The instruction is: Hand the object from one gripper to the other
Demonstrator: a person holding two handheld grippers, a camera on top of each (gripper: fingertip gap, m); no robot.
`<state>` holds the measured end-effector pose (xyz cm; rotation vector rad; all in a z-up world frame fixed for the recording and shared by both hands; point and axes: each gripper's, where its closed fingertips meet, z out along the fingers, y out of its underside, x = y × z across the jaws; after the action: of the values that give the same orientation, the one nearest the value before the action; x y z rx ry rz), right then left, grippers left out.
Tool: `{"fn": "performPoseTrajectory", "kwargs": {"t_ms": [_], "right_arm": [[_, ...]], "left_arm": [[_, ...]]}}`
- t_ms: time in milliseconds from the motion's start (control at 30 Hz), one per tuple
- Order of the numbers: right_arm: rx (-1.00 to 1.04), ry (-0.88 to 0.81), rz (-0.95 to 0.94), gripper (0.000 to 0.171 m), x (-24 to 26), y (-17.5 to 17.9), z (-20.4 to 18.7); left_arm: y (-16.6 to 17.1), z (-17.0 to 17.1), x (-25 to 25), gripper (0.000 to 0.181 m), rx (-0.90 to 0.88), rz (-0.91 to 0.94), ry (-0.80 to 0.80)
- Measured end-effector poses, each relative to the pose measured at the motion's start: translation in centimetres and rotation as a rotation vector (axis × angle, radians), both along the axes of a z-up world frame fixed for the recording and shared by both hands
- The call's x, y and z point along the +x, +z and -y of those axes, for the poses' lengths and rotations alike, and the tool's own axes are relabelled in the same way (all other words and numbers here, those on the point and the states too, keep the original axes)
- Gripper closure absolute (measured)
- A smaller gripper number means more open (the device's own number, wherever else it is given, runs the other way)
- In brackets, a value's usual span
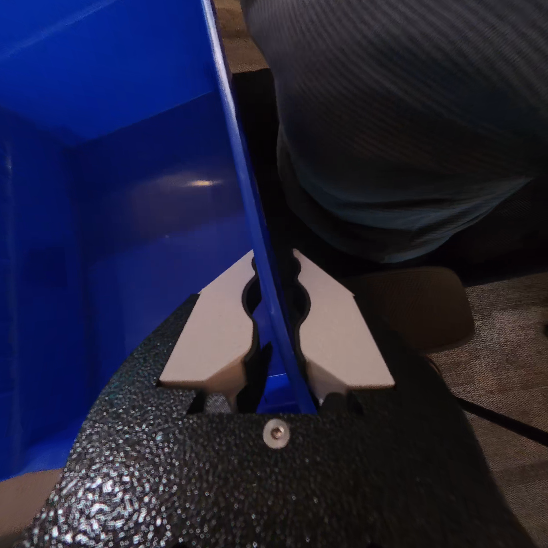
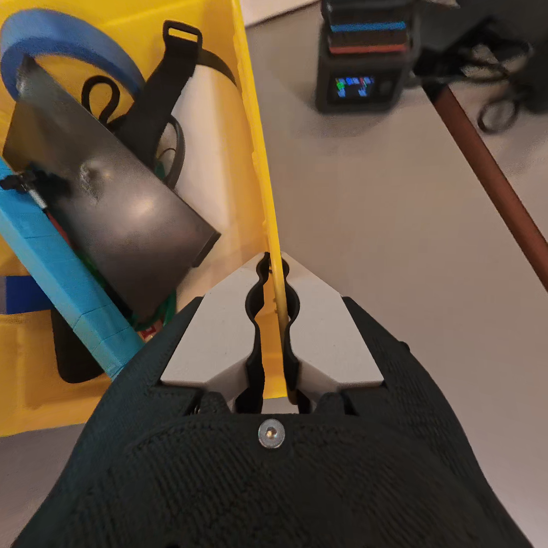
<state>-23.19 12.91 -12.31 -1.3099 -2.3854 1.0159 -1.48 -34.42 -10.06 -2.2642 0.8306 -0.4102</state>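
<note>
Blue bin (image 1: 103, 178) wall stands clamped between the fingers of the left tongs (image 1: 274, 296), its open inside spreading to the left. Beyond it, to the right, a person's striped sleeve (image 1: 400, 118) hangs over carpet (image 1: 504, 341). The right tongs (image 2: 274, 284) grip the wall of a yellow bin (image 2: 252, 148) on a pale tabletop (image 2: 370, 222); inside lie a dark box (image 2: 118, 207), a blue tape roll (image 2: 65, 38) and black straps (image 2: 166, 83).

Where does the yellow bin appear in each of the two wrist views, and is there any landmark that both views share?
Left wrist view: the yellow bin is not in it; the left hand-held gripper is shut on the wall of a blue bin.
Right wrist view: yellow bin fills the left half, its wall in the right hand-held gripper.
Shared landmark: none visible.
</note>
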Motion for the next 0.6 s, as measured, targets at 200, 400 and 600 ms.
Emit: {"fn": "performPoseTrajectory", "kwargs": {"t_ms": [200,400,600], "right_arm": [[-0.134,-0.103,-0.194,0.145,-1.2,4.4,4.3],[-0.055,-0.252,-0.431,0.143,12.5,11.1,0.1],[0.008,-0.611,-0.629,0.144,30.3,17.6,-4.9]], "left_arm": [[0.6,-2.4,2.0,0.166,-0.009,0.037,-0.081],[0.7,-8.2,6.6,0.161,0.039,0.055,-0.214],[-0.5,-17.7,12.5,0.16,0.124,0.012,-0.211]]}}
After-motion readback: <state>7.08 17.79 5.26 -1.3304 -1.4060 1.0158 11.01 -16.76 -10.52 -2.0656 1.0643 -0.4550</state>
